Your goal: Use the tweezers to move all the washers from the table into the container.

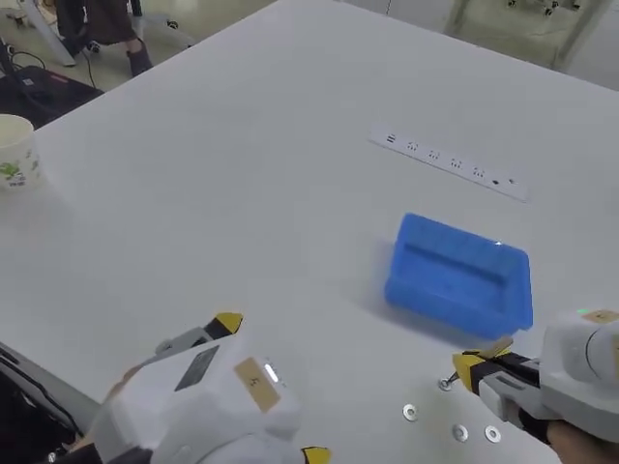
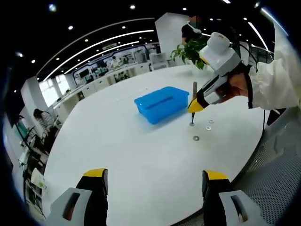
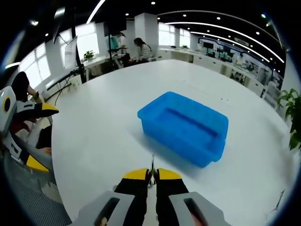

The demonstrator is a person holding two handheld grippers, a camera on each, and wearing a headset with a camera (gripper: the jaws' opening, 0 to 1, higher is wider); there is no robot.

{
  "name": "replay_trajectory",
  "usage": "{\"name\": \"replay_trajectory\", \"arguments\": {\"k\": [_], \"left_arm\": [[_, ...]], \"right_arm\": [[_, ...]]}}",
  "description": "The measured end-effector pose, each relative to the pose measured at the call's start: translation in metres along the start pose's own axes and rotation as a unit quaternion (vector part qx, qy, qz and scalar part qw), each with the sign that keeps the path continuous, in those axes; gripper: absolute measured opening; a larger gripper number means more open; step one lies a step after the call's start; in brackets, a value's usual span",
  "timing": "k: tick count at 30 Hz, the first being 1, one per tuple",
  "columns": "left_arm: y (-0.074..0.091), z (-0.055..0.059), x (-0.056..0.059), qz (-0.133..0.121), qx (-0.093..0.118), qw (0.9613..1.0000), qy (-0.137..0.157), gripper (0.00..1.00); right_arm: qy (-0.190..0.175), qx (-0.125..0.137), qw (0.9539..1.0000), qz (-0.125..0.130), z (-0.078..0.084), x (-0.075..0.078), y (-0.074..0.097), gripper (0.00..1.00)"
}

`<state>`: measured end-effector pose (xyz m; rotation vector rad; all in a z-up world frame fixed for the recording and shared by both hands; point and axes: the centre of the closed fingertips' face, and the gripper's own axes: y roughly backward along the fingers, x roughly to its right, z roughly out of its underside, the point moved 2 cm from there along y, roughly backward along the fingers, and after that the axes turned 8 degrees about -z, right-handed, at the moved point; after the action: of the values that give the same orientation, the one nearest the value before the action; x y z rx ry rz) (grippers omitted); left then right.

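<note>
Open-plan office space under rows of ceiling lights surrounds a wide white table (image 1: 242,193). On its right half sits a blue plastic container (image 1: 455,295), upright with its open side up, and farther off behind it lies a white power strip (image 1: 450,162). A paper cup (image 1: 14,150) stands at the far left edge. Near the right front edge, three washers (image 1: 411,413) lie flat on the table, close together and a little nearer than the container. The right tool (image 3: 152,175) is clenched on the tweezers (image 2: 194,89), its yellow-tipped jaws pressed against them from both sides. The tweezers point down, their tips at the tabletop just beside the washers, between these and the container. Whether they pinch a washer I cannot tell. The left tool (image 2: 155,175) hangs released over the near left of the table, jaws wide apart, well apart from the washers and the container.
</note>
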<state>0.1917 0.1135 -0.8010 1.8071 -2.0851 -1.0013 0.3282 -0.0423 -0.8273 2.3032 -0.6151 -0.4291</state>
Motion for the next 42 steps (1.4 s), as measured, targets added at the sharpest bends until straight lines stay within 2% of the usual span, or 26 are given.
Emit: {"name": "replay_trajectory", "arguments": {"k": [6,14,23,29,34,42], "left_arm": [[0.0,-0.001,0.0,-0.002,0.001,1.0,-0.001,0.84],[0.0,-0.002,0.0,0.001,0.005,1.0,-0.001,0.84],[-0.001,-0.002,0.001,0.002,0.004,1.0,-0.003,0.84],[0.003,-0.009,-0.003,-0.003,0.026,0.9996,0.008,0.85],[0.001,-0.007,-0.002,-0.004,0.021,0.9998,0.004,0.85],[0.001,-0.007,-0.003,-0.004,0.02,0.9998,0.003,0.85]], "right_arm": [[-0.012,0.009,0.9999,-0.008,-0.008,-0.007,0.009,0.01],[-0.014,0.044,0.9988,-0.015,-0.037,-0.009,0.03,0.01],[-0.003,0.068,0.9976,-0.015,-0.06,-0.013,0.047,0.01],[0.008,0.082,0.9965,-0.012,-0.07,-0.016,0.055,0.01],[0.01,0.088,0.996,-0.017,-0.075,-0.024,0.059,0.01],[0.005,0.094,0.9953,-0.021,-0.081,-0.027,0.06,0.01]]}}
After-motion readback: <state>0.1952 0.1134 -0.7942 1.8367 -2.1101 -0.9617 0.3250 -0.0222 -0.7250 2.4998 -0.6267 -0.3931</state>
